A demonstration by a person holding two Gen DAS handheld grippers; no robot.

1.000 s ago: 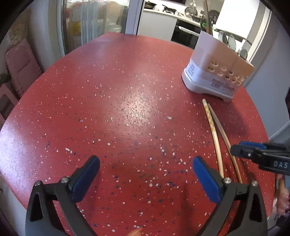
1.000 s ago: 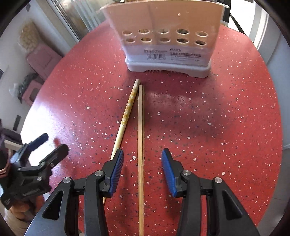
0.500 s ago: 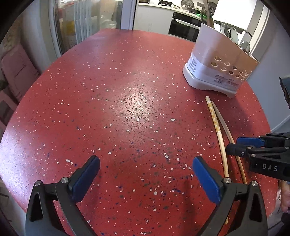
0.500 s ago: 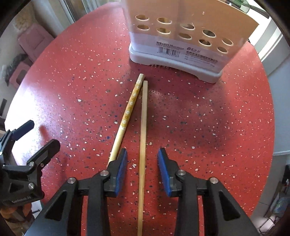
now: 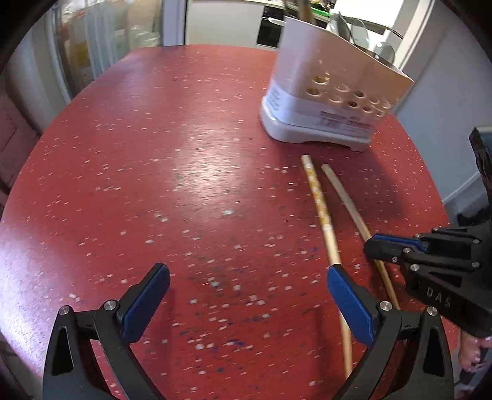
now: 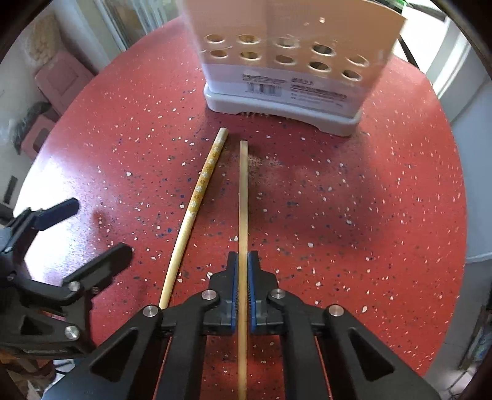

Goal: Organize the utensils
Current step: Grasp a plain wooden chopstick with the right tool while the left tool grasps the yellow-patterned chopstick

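My left gripper [image 5: 247, 303] hangs over the red speckled table [image 5: 129, 172] with its blue-padded fingers [image 5: 147, 301] spread wide and nothing between them; in the right wrist view it shows at the left edge [image 6: 89, 227], jaws likewise apart. Just to its right lies the patterned chopstick [image 6: 201, 184], flat on the table, its decorated end toward the holder and its plain end running back beneath my right tool. Beside it, apart at the far ends and closer near me, is the plain chopstick [image 6: 243, 197], and my right gripper [image 6: 243, 287] has its two pads pressed against that stick from both sides (the stick runs straight down the middle of the view, passing out behind the pads). Whether it is lifted off the surface I cannot tell. Beyond both sticks, near their far tips but not touching, stands the white utensil holder [image 6: 286, 70] with rows of round holes, spoon bowls [image 5: 358, 29] showing above its rim.
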